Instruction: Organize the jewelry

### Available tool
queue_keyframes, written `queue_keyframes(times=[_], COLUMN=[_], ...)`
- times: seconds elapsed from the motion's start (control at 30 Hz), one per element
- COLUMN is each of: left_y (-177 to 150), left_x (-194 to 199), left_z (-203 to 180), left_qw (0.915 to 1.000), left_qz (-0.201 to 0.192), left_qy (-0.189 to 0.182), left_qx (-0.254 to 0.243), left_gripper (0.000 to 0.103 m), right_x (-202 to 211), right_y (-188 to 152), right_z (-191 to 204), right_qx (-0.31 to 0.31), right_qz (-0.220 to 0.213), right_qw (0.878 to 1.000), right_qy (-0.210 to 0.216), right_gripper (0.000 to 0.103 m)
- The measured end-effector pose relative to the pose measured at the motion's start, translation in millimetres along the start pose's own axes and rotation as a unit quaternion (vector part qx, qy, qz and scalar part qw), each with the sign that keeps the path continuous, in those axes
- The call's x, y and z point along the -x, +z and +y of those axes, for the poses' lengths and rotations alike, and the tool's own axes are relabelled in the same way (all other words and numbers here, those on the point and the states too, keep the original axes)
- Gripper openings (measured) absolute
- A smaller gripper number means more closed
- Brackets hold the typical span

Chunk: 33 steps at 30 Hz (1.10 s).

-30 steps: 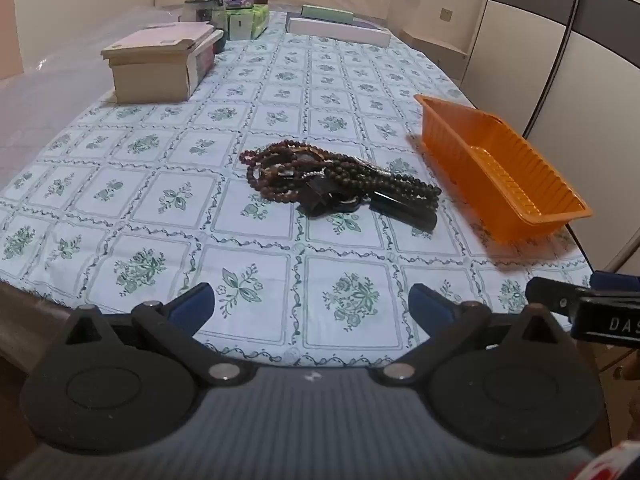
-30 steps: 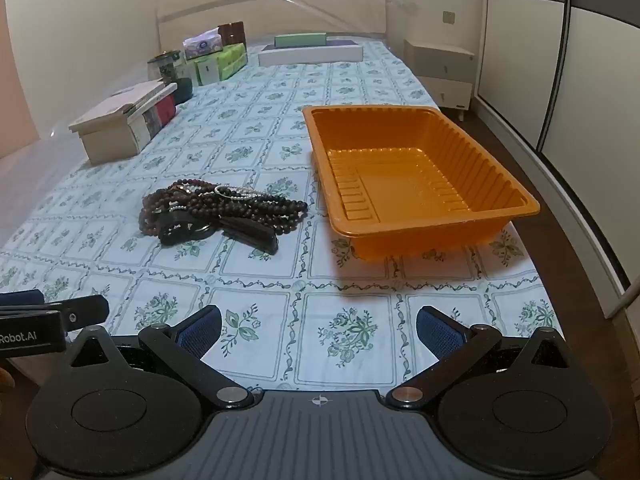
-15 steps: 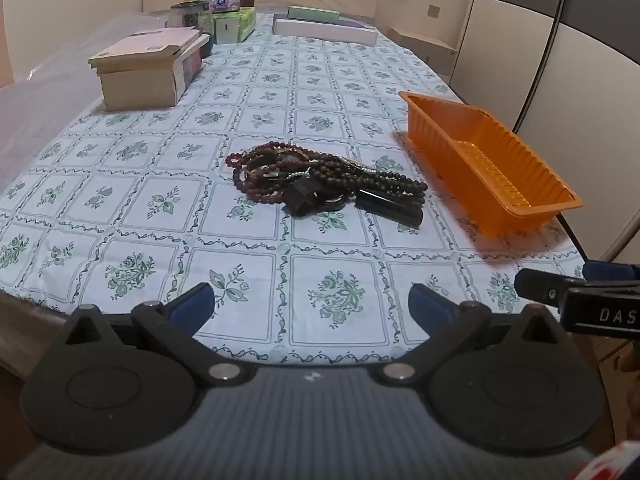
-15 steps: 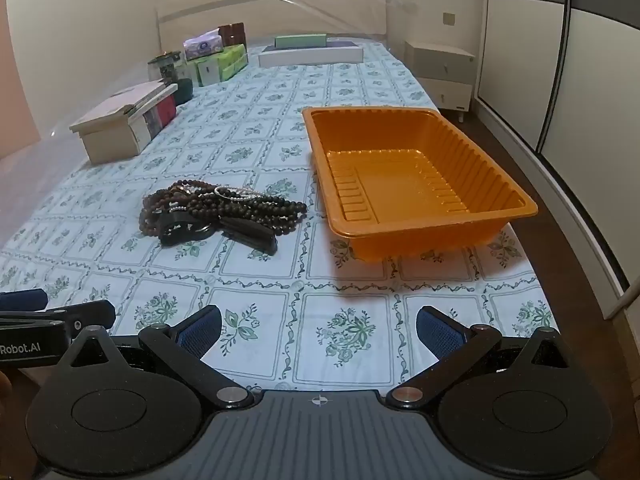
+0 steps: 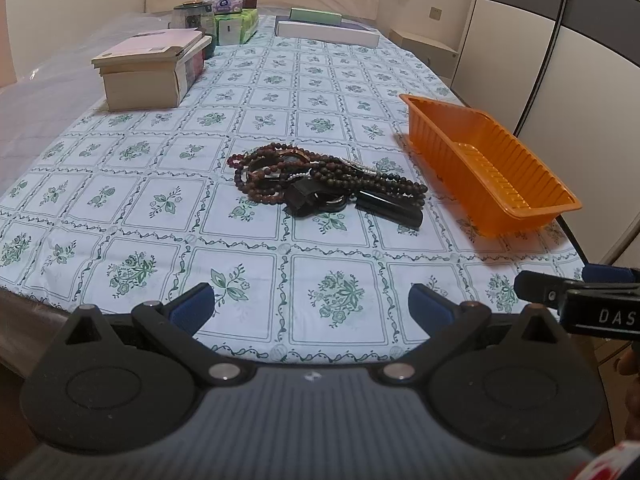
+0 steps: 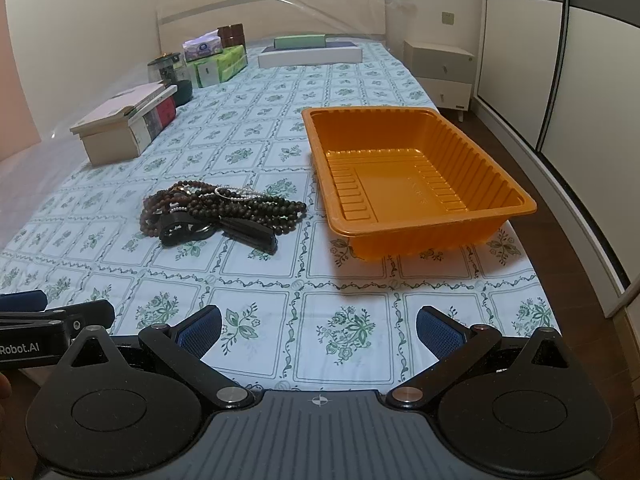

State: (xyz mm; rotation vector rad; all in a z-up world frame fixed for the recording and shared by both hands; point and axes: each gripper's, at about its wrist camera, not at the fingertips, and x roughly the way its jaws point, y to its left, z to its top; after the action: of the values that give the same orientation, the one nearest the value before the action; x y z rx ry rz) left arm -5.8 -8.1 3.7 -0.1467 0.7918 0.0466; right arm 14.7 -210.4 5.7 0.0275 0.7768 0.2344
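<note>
1. Beads (image 5: 320, 180) lie heaped on the cloth (image 5: 160, 208), at 9 o'clock from the empty tray (image 6: 404, 168), just apart.
2. Left gripper (image 5: 310, 308) gapes wide, empty.
3. Right gripper (image 6: 318, 326) likewise.

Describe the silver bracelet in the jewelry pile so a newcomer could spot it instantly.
Start at the orange plastic tray on the floral tablecloth; just left of it lies a tangled pile of dark beaded necklaces. On the pile's far top edge rests the silver bracelet, the only thin, bright metallic loop among brown beads and black pieces.
</note>
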Motion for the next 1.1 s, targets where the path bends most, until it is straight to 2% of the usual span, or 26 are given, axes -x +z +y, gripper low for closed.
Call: queue_keyframes(times=[1.1], left_y=[0.5], left_x=[-2.0], left_z=[-3.3], left_qw=[1.0], left_qz=[0.002], left_qy=[-0.001], left_qx=[0.002], left_gripper=[0.102], right_x=[-0.8], right_y=[-0.1], right_z=[3.2], right_qx=[0.001], right_qz=[0.003], right_qw=[1.0], right_qy=[0.002], right_gripper=[0.103])
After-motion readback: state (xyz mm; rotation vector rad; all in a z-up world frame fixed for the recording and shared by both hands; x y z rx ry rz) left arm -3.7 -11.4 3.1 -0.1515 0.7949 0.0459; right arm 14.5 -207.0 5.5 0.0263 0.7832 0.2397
